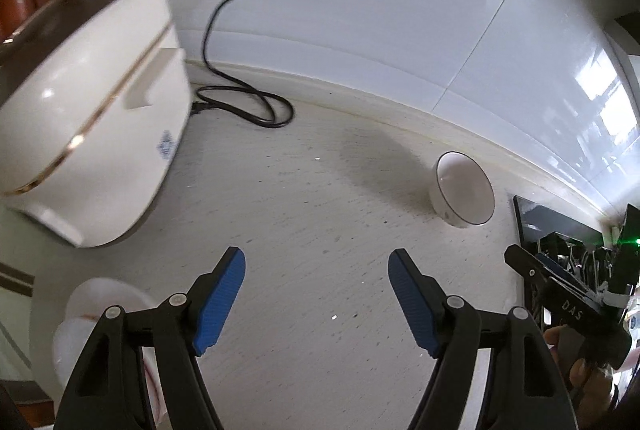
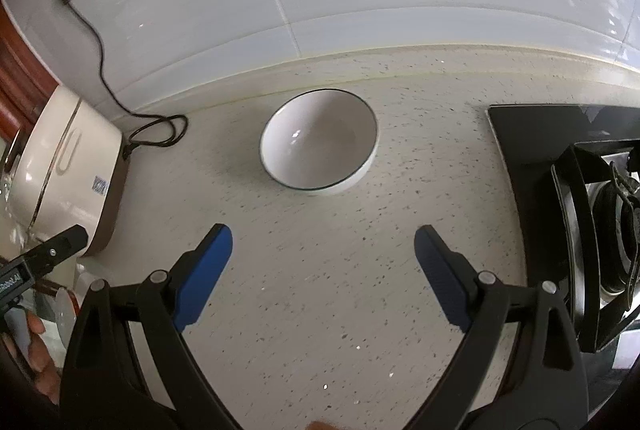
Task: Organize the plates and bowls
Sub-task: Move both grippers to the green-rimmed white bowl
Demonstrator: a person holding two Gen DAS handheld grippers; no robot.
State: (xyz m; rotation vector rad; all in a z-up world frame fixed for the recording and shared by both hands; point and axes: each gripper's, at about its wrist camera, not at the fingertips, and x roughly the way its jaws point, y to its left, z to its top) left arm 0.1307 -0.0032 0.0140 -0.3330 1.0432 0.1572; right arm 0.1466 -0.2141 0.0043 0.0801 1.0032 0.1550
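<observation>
A white bowl (image 2: 319, 140) with a thin dark rim stands empty on the speckled counter near the back wall; in the left wrist view the same bowl (image 1: 464, 195) sits far right. My right gripper (image 2: 323, 242) hovers open just in front of it, nothing between its blue pads. My left gripper (image 1: 317, 264) is open over bare counter, well to the left of the bowl. White dishes (image 1: 104, 306) show at the lower left behind the left gripper's finger, partly hidden. The right gripper (image 1: 532, 266) shows at the right edge of the left wrist view.
A cream rice cooker (image 1: 92, 110) stands at the left, its black cord (image 1: 248, 106) looped by the wall. A black gas hob (image 2: 580, 210) fills the right side. White tiled wall runs along the counter's back. A hand (image 2: 36, 350) holds the left gripper.
</observation>
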